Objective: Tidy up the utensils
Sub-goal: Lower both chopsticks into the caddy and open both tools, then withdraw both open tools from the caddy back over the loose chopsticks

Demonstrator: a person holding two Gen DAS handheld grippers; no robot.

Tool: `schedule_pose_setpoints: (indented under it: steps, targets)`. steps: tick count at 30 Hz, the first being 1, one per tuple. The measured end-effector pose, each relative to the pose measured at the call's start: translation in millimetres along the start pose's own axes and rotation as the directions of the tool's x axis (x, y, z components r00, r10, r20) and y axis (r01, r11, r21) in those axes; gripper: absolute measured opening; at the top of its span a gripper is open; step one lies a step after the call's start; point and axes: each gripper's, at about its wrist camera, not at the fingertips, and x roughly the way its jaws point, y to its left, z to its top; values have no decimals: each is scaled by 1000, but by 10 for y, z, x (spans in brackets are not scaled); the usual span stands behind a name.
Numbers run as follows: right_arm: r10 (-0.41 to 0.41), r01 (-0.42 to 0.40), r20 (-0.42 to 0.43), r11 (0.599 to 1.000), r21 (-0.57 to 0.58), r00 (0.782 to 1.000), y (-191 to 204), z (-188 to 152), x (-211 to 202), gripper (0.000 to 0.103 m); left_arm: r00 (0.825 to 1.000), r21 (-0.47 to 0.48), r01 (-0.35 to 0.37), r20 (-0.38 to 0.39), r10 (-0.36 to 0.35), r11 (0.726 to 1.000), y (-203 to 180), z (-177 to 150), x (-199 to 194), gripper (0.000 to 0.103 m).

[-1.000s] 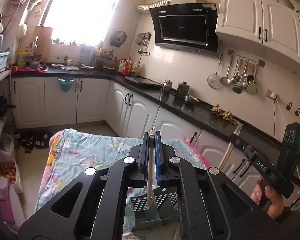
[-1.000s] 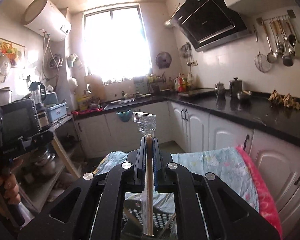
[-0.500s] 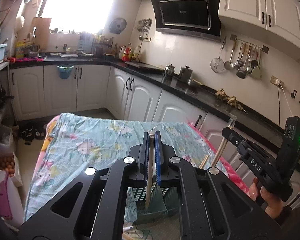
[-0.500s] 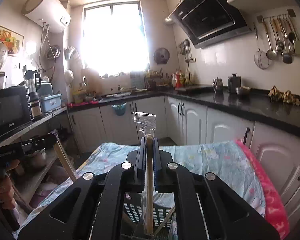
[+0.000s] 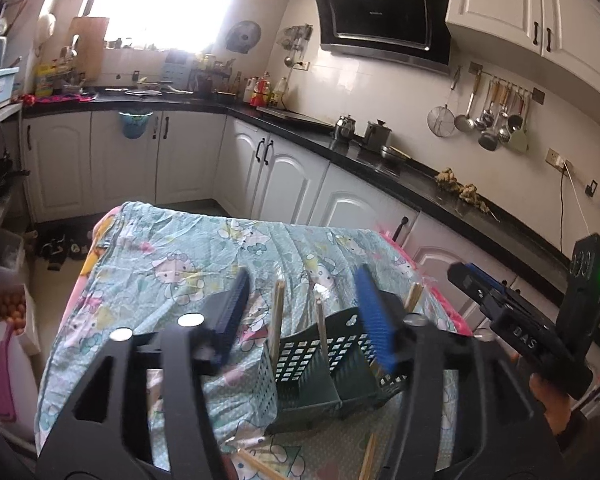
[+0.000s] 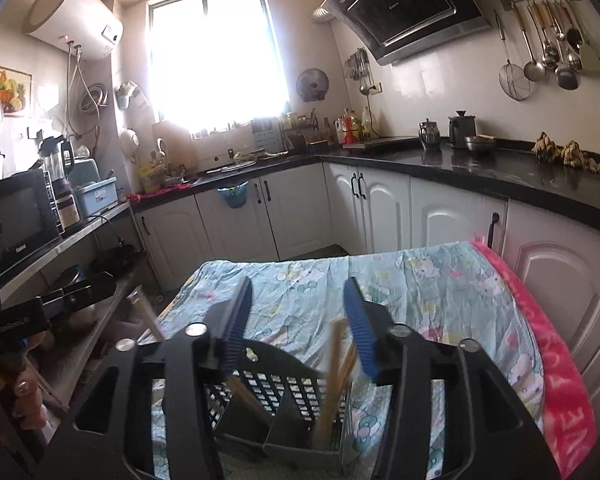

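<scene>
A dark green slotted utensil basket [image 5: 320, 364] [image 6: 288, 392] stands on the cloth-covered table. My left gripper [image 5: 304, 292] hovers over it with its jaws opening; the blue pads [image 5: 374, 320] touch nothing. Below them, two wooden chopsticks [image 5: 277, 320] stand loose in the basket. My right gripper [image 6: 298, 292] is also opening above the basket, and a blurred pair of chopsticks [image 6: 336, 364] leans in a compartment, free of the pads. Another chopstick [image 6: 248, 396] lies slanted inside. Each gripper shows in the other's view, the right one [image 5: 512, 320] and the left one [image 6: 60, 300].
The table wears a blue cartoon-print cloth [image 5: 172, 264] over a pink blanket [image 6: 556, 380]. Loose chopsticks [image 5: 368, 460] lie on it near the front edge. White cabinets under a black counter [image 5: 380, 160] run behind and to the right. A shelf with a microwave [image 6: 16, 216] stands left.
Both grippers came down over the basket, each shut on a wrapped chopstick. Now both sets of jaws have spread and the chopsticks have dropped into the basket.
</scene>
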Motion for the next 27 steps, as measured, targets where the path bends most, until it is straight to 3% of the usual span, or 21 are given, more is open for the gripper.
schedule_pose_setpoints:
  steps: [2, 5, 12, 27]
  targets:
    - [2, -2, -7, 1000, 1, 1000, 0, -7, -34, 55, 1000, -15, -1, 13, 1, 1000, 28, -3, -58, 73]
    - [6, -6, -14, 1000, 1, 1000, 6, -13, -108, 64, 999, -39, -2, 38, 4, 999, 83, 0, -168, 92]
    - [5, -6, -31, 1000, -16, 1000, 55, -65, -317, 73, 998, -65, -22, 56, 26, 998, 164, -36, -398, 92]
    - [7, -8, -69, 1000, -13, 998, 100, -290, -647, 78, 999, -122, -41, 12, 43, 992, 364, -412, -628, 92]
